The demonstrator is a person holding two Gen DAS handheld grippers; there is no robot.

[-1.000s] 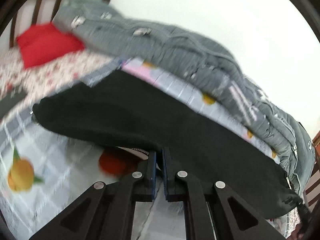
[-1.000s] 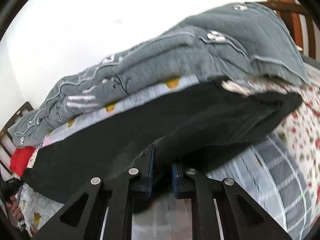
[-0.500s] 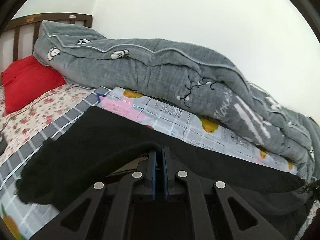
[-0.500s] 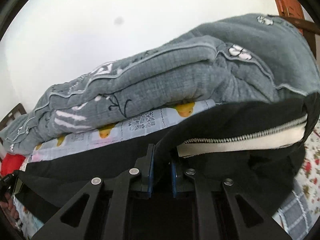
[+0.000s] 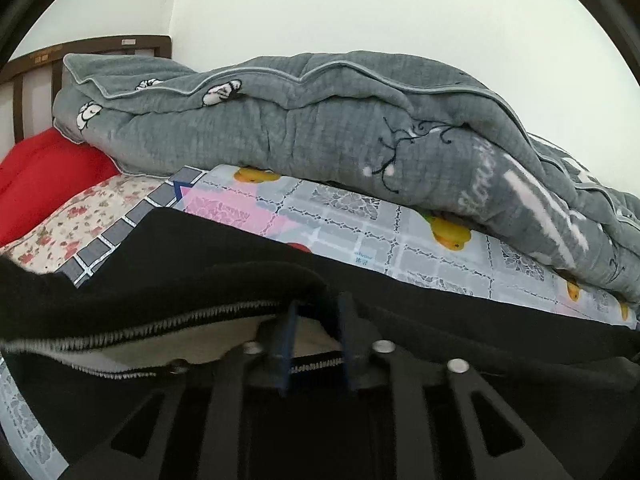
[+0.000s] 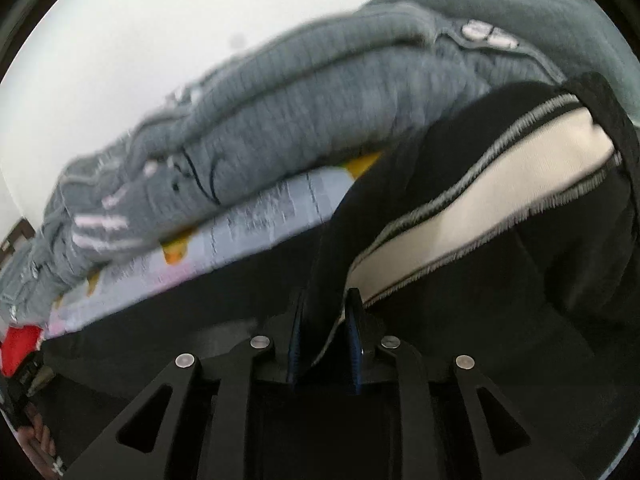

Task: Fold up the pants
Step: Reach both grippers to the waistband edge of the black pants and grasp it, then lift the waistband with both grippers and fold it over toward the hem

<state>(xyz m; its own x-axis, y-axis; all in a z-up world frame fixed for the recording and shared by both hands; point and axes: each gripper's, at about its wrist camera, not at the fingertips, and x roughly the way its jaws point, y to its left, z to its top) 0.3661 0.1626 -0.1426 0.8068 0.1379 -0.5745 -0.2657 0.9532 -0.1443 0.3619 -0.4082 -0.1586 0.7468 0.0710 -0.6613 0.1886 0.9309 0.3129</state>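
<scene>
Left tongs (image 5: 314,312) are opening up now, after being clamped shut a second ago. The black pants (image 5: 180,276) are still sitting between the pads, so the fold's getting laid down on the bed (image 5: 360,236). You're seeing the cream inner waistband (image 5: 180,344) with zigzag stitching, fleecy looking, and a puffy grey quilt (image 5: 320,120) behind

Right tongs (image 6: 326,320) are loosening too, with a fold of pants (image 6: 500,280) still hanging in the gap. It's blurry, so the carry-over seems nearly finished
</scene>
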